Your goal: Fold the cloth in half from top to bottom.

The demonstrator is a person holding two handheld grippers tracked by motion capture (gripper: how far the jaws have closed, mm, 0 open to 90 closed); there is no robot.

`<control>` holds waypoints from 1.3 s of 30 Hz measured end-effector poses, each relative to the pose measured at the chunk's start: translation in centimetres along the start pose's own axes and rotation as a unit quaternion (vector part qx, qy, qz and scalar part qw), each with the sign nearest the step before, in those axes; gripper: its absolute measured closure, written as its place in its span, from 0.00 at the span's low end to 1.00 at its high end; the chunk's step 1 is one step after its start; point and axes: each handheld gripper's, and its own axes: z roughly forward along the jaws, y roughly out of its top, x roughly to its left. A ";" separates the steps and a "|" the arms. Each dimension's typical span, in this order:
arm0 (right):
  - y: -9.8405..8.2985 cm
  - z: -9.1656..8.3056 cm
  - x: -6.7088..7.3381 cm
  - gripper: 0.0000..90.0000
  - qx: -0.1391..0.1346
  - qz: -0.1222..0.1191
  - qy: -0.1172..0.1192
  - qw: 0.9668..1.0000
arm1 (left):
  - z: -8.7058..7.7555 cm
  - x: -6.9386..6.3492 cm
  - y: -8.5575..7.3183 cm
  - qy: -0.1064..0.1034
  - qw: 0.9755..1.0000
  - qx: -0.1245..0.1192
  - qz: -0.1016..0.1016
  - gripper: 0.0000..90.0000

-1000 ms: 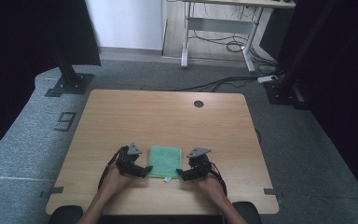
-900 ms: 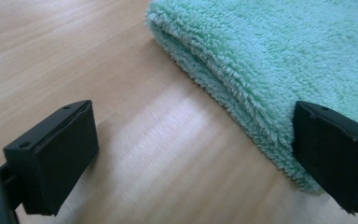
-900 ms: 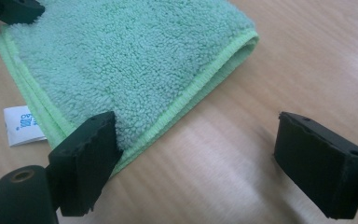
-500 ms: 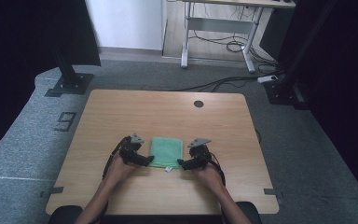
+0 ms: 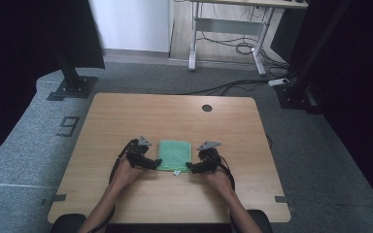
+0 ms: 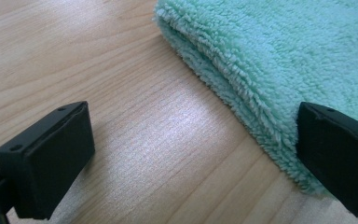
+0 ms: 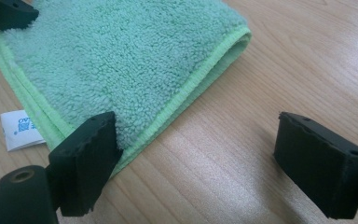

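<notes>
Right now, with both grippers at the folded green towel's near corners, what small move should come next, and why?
Probably close both grippers on the corners. The left gripper and right gripper both stand open, each with one jaw over the towel edge and the other over bare table, so nothing is pinched yet. Easing inward a little first may help them bite.

Right gripper has its jaws spread wide, low over the wooden table. The one on the left sits over the near corner of the folded green towel; the other is over bare wood, well clear. White tag pokes out from the towel's edge left of that jaw. Another black jaw tip sits at the towel's far corner.
</notes>
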 end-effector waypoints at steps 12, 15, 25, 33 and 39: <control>0.1 -0.1 -0.3 0.15 0.003 0.009 0.011 1.000 | -0.2 0.1 0.0 -0.015 1.000 -0.004 -0.005 0.00; 0.2 -0.2 -0.4 0.15 0.005 0.012 0.015 1.000 | -0.4 0.0 0.0 -0.019 1.000 -0.002 -0.007 0.02; 0.5 -1.3 0.0 0.07 0.003 0.004 0.013 1.000 | -2.0 -0.6 0.3 -0.017 1.000 -0.007 0.014 0.02; 0.7 -2.6 0.1 0.01 0.003 -0.013 0.007 1.000 | -3.8 -1.1 0.0 -0.022 0.999 -0.011 0.025 0.01; 0.7 -3.9 0.4 0.00 0.003 -0.024 0.004 1.000 | -5.4 -1.6 -0.4 -0.013 0.999 -0.018 0.040 0.00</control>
